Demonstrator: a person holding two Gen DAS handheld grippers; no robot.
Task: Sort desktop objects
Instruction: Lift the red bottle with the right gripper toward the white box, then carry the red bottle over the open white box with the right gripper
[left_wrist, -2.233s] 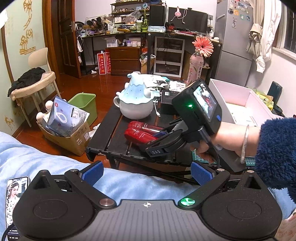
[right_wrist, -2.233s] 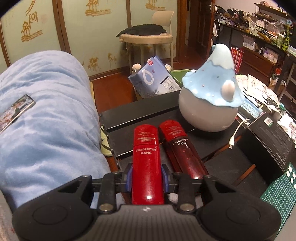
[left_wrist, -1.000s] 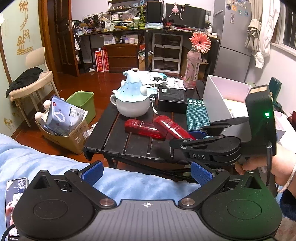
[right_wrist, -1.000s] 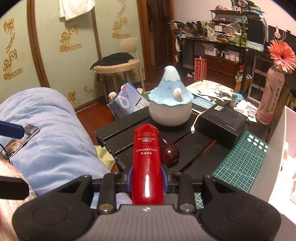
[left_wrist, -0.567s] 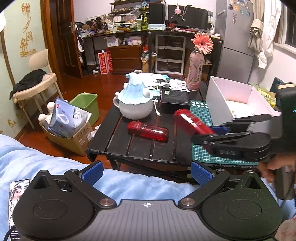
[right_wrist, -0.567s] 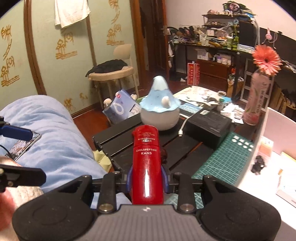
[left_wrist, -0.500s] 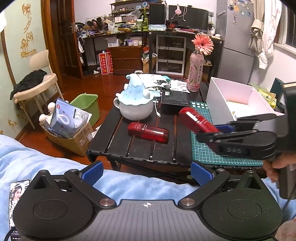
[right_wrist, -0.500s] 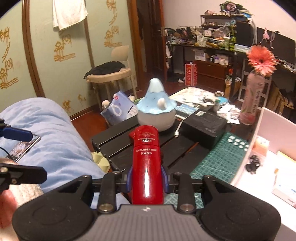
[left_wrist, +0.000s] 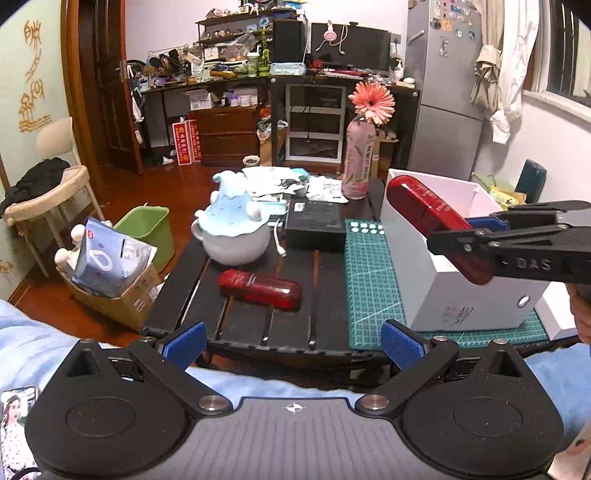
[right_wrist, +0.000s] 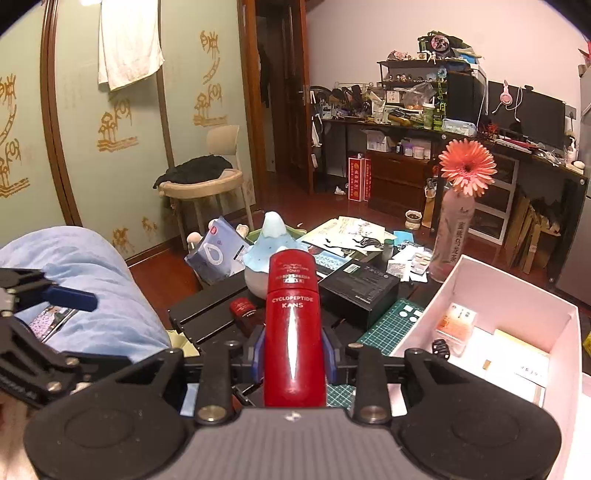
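- Left wrist view: the left gripper (left_wrist: 291, 341) stands with its blue-padded jaws wide apart and nothing between them, over pale blue fabric at the near edge of the black slatted table (left_wrist: 243, 325)
- Ahead of those jaws, slightly left of their centre line, one glossy red tube (left_wrist: 258, 288) lies on its side on the slats, apart from both pads
- Beyond that tube stands one white pot with a pale blue mountain-shaped lid (left_wrist: 236, 229), and to the right of it one flat black box (left_wrist: 316, 225)
- Ahead and to the right, the right gripper (left_wrist: 476, 236) is clamped on a second red tube (left_wrist: 437, 225), which is carried tilted in the air over the near left wall of the white box (left_wrist: 469, 295)
- The white box stands on one green cutting mat (left_wrist: 369, 280); behind it rises one pink bottle with an orange-pink flower (left_wrist: 358, 166)
- Two red tubes show in this view, one lying and one held
- Right wrist view: the right gripper (right_wrist: 293, 354) has its jaws closed on the held red tube (right_wrist: 293, 325), a round-capped cylinder with white lettering reading CYCLOPEPTIDE KANS, pointing straight forward between the blue pads
- The cap end of the other red tube (right_wrist: 243, 308) shows on the table, just left of the held one and below it
- The open white box (right_wrist: 495, 332) sits right of the jaws and holds several small packets
- The left gripper (right_wrist: 55, 295) appears at the far left edge, over the blue fabric
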